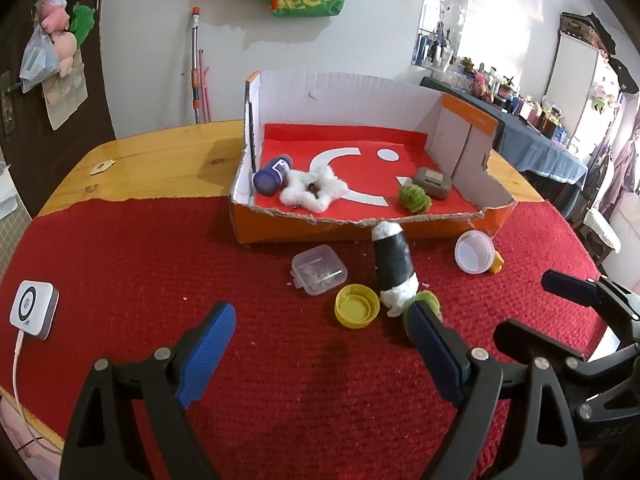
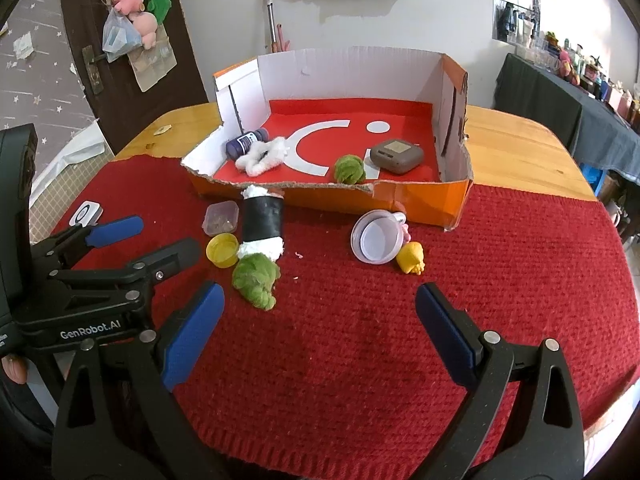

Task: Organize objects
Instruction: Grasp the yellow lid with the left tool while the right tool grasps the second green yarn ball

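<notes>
Red knitted cloth (image 2: 360, 320) covers the wooden worktop (image 2: 520, 148). Two green pompoms: one (image 2: 256, 280) on the cloth beside a black roll with white fluffy ends (image 2: 262, 224), one (image 2: 350, 169) inside the torn orange cardboard box (image 2: 420, 200). Left gripper (image 1: 324, 340) and right gripper (image 2: 320, 320) hover with fingers spread, empty.

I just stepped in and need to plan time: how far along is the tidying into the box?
Done: bottle, white scrunchie, green pompom and grey case lie in the box. In hand: nothing; both grippers open. Left: roll, yellow cap, clear case, green scrunchie, cup, yellow toy.
</notes>
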`<state>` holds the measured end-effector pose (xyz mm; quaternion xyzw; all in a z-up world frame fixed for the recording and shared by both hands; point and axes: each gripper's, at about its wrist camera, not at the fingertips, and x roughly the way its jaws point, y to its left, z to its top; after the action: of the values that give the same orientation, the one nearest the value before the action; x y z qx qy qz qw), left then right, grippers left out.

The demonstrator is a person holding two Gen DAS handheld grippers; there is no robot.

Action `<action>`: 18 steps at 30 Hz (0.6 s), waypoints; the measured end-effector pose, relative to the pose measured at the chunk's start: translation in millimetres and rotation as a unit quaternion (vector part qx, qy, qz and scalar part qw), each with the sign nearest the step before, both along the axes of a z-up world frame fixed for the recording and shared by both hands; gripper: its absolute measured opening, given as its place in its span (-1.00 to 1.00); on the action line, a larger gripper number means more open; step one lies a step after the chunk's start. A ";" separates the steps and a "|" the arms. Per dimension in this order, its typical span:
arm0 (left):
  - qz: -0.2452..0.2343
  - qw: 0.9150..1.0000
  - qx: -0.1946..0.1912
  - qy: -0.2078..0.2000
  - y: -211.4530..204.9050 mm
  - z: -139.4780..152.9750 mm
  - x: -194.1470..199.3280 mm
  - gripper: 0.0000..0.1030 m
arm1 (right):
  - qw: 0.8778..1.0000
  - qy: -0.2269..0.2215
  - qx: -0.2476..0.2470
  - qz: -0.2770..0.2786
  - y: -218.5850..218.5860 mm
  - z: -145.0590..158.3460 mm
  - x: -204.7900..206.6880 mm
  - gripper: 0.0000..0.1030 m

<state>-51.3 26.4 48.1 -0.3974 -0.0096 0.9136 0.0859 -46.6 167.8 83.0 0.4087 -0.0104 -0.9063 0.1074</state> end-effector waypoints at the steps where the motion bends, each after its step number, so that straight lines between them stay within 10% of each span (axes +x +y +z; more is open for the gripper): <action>1: 0.000 1.000 -0.001 0.000 -0.2 -0.2 0.8 0.74 | 1.000 0.000 0.000 0.000 -0.5 -1.0 0.8 0.90; 18: -0.029 0.999 0.000 -0.025 3.0 -16.1 -2.1 0.07 | 0.999 -0.027 -0.006 0.021 -9.4 -18.9 -2.7 0.09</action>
<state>-53.4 29.4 32.0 -0.4201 -0.0006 0.9005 0.1123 -49.4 158.3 64.1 0.4322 -0.0099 -0.8925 0.1289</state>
